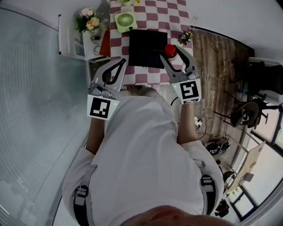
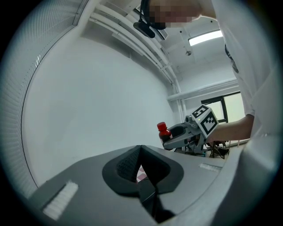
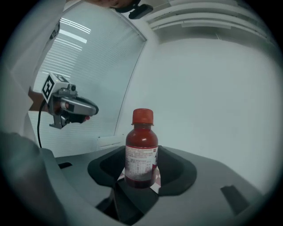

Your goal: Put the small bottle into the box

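- Head view: mounted high on the wearer, aimed steeply down; checked table (image 1: 146, 17) at the far end, both grippers near.
- Left gripper view: set close behind own jaws, tilted up toward wall and ceiling; right gripper (image 2: 166, 140) with small bottle (image 2: 162, 129) caught off to the right.
- Right gripper view: set close behind own jaws, tilted up likewise; left gripper (image 3: 90, 109) caught off to the left.
- Shared: each gripper seen from the opposite gripper view, both from the head view.

Red bottle (image 3: 141, 150), red cap (image 3: 143, 115), white label (image 3: 140, 160); black box (image 1: 147, 47); red-and-white checked tablecloth (image 1: 152, 13); pale green fan (image 1: 126, 20); pink and yellow flowers (image 1: 89, 20); brown wood-grain floor (image 1: 216, 62); white shirt (image 1: 141, 145)
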A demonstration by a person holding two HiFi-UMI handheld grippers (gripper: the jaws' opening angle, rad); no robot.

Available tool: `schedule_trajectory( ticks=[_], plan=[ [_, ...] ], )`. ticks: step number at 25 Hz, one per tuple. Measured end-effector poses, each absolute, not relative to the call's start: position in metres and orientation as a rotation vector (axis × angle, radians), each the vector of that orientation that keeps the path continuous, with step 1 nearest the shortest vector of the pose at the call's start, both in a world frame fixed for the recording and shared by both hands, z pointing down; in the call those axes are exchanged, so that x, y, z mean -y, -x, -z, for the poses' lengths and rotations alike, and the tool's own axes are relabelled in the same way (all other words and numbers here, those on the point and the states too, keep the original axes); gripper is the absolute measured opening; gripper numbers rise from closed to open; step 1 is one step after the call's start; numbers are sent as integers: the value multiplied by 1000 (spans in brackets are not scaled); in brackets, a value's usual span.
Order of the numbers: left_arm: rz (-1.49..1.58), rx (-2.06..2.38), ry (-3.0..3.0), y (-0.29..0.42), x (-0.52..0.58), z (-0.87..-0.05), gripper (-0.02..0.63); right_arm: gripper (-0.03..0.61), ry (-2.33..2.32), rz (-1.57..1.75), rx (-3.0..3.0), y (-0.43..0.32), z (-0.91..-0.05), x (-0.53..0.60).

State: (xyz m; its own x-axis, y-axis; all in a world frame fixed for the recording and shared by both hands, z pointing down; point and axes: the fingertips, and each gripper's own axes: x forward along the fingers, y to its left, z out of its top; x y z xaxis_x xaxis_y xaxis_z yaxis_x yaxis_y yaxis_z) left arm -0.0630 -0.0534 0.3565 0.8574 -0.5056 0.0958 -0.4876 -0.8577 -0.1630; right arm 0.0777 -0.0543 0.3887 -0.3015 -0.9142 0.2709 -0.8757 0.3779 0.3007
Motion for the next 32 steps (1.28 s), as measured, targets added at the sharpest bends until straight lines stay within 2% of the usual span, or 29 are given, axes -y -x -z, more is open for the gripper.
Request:
schedule_trajectory(
  ticks=[23, 32],
  plan=[
    [258, -1301, 2840, 131, 29, -370, 0, 221, -632, -93, 1960, -46, -676, 86],
    [302, -1407, 2805, 146, 28, -375, 0, 221, -440, -141, 1861, -40, -740, 79]
  ],
)
